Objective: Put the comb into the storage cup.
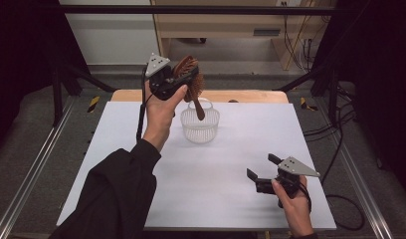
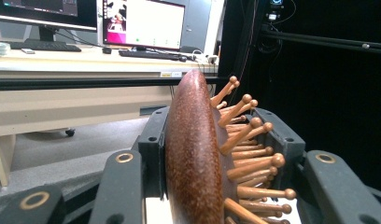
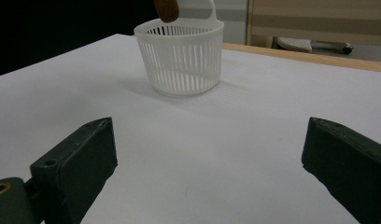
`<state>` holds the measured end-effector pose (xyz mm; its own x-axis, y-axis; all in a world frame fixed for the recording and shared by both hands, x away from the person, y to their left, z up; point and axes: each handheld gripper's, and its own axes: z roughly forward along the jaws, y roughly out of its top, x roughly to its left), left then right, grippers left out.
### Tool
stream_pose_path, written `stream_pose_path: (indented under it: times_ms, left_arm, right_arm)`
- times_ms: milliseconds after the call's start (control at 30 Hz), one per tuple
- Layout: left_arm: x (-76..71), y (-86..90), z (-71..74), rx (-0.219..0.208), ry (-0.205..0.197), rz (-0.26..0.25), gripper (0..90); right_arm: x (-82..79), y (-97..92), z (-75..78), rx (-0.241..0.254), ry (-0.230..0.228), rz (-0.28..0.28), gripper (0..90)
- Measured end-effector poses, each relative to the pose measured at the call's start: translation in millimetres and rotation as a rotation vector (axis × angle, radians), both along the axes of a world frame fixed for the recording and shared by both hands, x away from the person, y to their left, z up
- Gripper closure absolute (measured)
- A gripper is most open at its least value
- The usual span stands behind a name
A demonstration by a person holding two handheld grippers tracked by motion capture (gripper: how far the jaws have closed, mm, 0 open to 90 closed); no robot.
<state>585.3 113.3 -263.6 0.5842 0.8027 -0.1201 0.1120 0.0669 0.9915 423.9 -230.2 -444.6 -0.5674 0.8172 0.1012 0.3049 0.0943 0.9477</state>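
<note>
My left gripper [image 1: 183,74] is raised above the far middle of the table and shut on the head of a brown wooden hairbrush [image 1: 191,82]. The brush hangs handle-down, its handle tip over the mouth of a white slatted basket [image 1: 200,124]. In the left gripper view the brush [image 2: 193,154] stands between the jaws, smooth back to the left pad and bristle pins to the right. My right gripper [image 1: 263,172] rests low at the near right, open and empty. In the right gripper view the basket [image 3: 181,58] stands ahead on the white sheet with the handle tip [image 3: 166,9] above its rim.
A white sheet [image 1: 231,174] covers the wooden table [image 1: 251,95]. Black frame rails run along both sides and across the back. A desk with monitors [image 2: 142,23] stands beyond the table in the left gripper view.
</note>
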Motion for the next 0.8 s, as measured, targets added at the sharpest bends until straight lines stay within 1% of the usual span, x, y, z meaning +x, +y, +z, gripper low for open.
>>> stream_pose_path:
  times_ms: [367, 500, 600, 800]
  left_arm:
    - [6.5, -7.7, -10.1, 0.003, 0.014, -0.006, 51.3]
    - [9.6, -11.4, -16.6, 0.011, 0.014, -0.002, 51.3]
    - [12.3, -13.9, -21.5, 0.004, 0.023, -0.006, 51.3]
    - [15.1, -18.8, -26.8, 0.015, 0.027, -0.014, 51.2]
  right_arm:
    - [0.7, -0.1, -0.9, -0.002, 0.002, -0.002, 3.7]
    - [0.6, 0.3, -1.0, 0.001, 0.004, 0.004, 3.6]
    - [1.0, 0.5, -1.4, 0.001, 0.004, 0.004, 3.5]
    - [1.4, 0.5, -1.9, 0.001, 0.007, 0.005, 3.5]
